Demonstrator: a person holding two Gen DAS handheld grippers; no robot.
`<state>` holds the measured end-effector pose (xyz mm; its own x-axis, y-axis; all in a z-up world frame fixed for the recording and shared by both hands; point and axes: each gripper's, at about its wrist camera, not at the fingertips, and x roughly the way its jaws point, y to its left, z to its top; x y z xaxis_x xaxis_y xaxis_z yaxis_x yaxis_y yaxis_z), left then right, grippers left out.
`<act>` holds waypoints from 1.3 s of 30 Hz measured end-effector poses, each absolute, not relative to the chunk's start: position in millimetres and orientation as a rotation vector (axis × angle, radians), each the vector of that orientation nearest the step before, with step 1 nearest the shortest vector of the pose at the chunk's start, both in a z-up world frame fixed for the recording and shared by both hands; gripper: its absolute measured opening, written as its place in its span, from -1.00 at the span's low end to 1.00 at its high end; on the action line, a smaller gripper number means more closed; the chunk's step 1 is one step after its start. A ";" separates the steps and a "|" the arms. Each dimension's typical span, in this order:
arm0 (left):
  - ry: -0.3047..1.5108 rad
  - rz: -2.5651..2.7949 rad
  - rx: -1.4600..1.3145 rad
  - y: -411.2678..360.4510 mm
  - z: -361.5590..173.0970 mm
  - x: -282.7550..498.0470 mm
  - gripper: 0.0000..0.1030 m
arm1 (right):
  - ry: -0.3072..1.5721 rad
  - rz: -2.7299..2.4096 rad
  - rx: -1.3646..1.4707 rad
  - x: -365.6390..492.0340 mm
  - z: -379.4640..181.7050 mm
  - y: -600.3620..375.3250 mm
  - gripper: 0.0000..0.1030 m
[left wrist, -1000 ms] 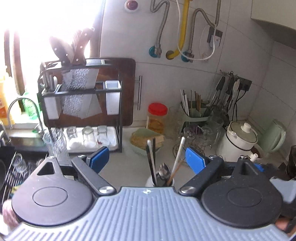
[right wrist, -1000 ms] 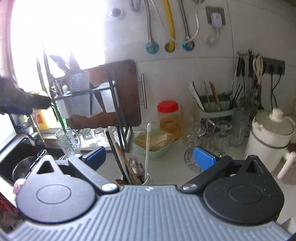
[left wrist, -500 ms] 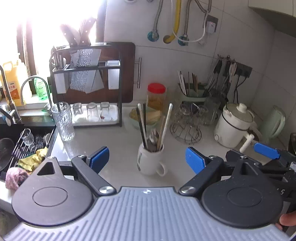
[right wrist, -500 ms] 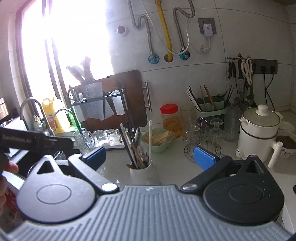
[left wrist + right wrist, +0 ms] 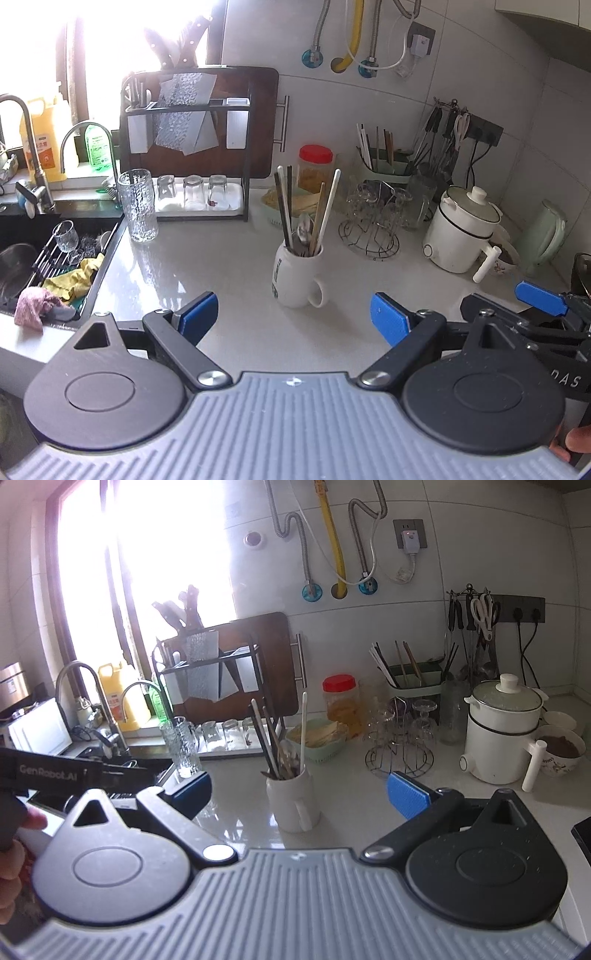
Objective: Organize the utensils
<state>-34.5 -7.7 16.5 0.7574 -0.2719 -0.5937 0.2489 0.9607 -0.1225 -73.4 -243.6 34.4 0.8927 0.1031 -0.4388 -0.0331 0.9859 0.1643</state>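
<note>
Both hand-held grippers have pulled back; my left hand-held gripper [image 5: 293,314] and right hand-held gripper [image 5: 297,788] gape, released. White ceramic mug of utensils [image 5: 297,275] stands at twelve o'clock on the pale counter [image 5: 221,266]; I'd pinch one chopstick high.

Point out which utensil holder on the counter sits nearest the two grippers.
The white mug of chopsticks and spoons, standing alone on the open counter straight ahead of both grippers. The green caddy of chopsticks stands far back against the wall.

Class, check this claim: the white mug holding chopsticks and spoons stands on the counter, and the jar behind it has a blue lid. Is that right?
Not quite. The jar's lid is red, not blue, as the left wrist view shows. The white mug does stand on the counter, holding chopsticks and spoons.
</note>
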 end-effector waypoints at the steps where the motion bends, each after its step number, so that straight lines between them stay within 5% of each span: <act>1: 0.652 -0.286 -0.039 -7.9 15.7 -37.1 0.79 | 0.465 0.073 0.155 -75.8 33.4 -243.4 1.00; 39: 0.667 -0.253 -0.024 -10.9 4.2 -49.4 0.79 | 0.512 0.067 0.165 -82.0 18.4 -245.1 1.00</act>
